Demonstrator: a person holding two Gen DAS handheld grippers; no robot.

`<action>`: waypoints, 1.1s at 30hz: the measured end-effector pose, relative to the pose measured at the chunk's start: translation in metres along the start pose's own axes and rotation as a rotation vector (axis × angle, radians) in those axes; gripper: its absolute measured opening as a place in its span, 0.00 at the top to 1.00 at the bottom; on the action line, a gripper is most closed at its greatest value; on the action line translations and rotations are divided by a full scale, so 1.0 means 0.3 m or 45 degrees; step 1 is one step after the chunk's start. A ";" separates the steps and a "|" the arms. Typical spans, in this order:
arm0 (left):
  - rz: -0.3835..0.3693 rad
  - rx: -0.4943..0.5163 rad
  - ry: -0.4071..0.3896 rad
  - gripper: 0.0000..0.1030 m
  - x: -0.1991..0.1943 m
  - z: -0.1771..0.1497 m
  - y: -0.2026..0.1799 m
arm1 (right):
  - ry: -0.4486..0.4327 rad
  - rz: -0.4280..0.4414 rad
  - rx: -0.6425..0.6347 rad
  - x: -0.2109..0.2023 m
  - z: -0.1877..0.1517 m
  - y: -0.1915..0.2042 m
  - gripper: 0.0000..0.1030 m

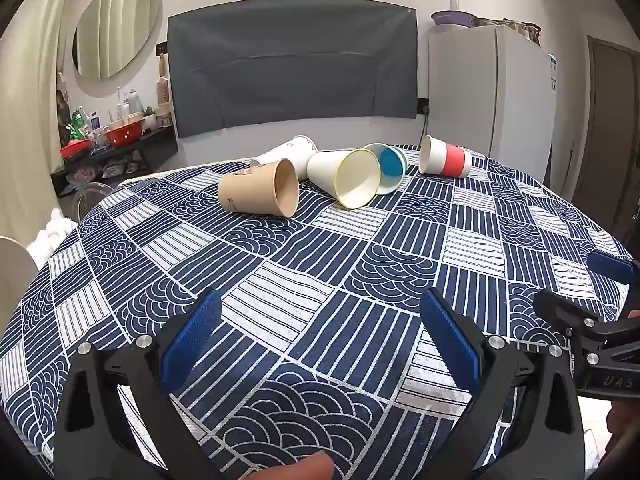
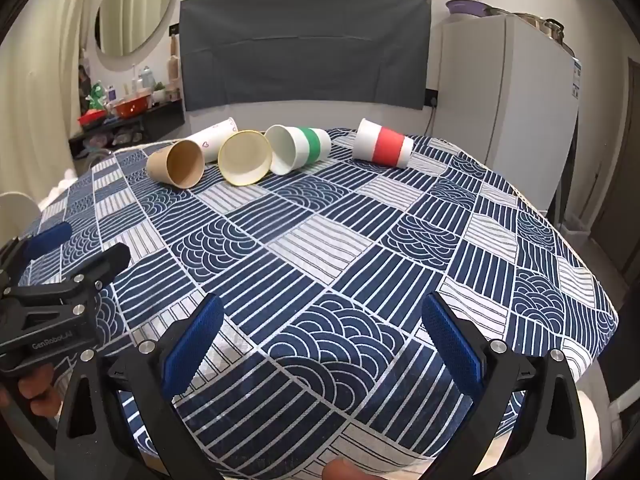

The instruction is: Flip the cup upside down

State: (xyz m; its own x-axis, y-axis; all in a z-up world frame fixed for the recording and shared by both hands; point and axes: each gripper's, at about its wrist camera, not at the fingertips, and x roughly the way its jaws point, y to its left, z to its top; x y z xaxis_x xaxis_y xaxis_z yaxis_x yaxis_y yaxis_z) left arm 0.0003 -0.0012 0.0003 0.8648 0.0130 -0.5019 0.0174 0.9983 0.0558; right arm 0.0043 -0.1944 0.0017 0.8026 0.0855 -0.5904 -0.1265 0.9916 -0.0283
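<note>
From the left wrist view, the left gripper (image 1: 320, 344) hangs over the near part of the patterned tablecloth (image 1: 304, 264), its blue-padded jaws spread wide with nothing between them. Five cups lie on their sides toward the far edge of the table: a brown cup (image 1: 260, 193) with its mouth turned this way, a white printed cup (image 1: 286, 152) behind it, a yellow-rimmed cup (image 1: 347, 178) just beside, a cup with a blue inside (image 1: 389, 168) tucked against that one, and a red-banded cup (image 1: 445, 156) lying apart to the right. The right gripper (image 1: 600, 300) shows at the right edge (only part of it, so whether it is spread or closed cannot be told from here). From the right wrist view, the right gripper (image 2: 322, 344) also hovers low over the near cloth (image 2: 340, 248), jaws wide apart and empty. The same row lies far off: the brown cup (image 2: 176, 164), the white printed cup (image 2: 214, 140), the yellow-rimmed cup (image 2: 245, 158), a green-banded cup (image 2: 298, 148) (the one with the blue inside) and the red-banded cup (image 2: 384, 143), none upright. The left gripper (image 2: 52, 280) enters at the left edge, a hand (image 2: 34, 392) beneath it.
</note>
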 end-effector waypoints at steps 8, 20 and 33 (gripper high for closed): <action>-0.017 -0.025 0.008 0.06 0.010 -0.005 0.003 | 0.014 -0.016 -0.021 0.008 0.001 0.008 0.08; -0.024 -0.026 0.009 0.06 0.013 -0.007 0.007 | 0.020 -0.019 -0.017 0.015 0.005 0.019 0.08; -0.036 -0.010 0.000 0.06 0.002 -0.008 -0.002 | 0.032 -0.012 -0.002 0.019 0.003 0.012 0.08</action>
State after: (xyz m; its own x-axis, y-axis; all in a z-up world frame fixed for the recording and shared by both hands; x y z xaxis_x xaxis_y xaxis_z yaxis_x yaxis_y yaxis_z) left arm -0.0004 -0.0017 -0.0021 0.8639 -0.0155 -0.5035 0.0381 0.9987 0.0347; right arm 0.0089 -0.1902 -0.0013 0.7889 0.0733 -0.6101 -0.1199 0.9921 -0.0357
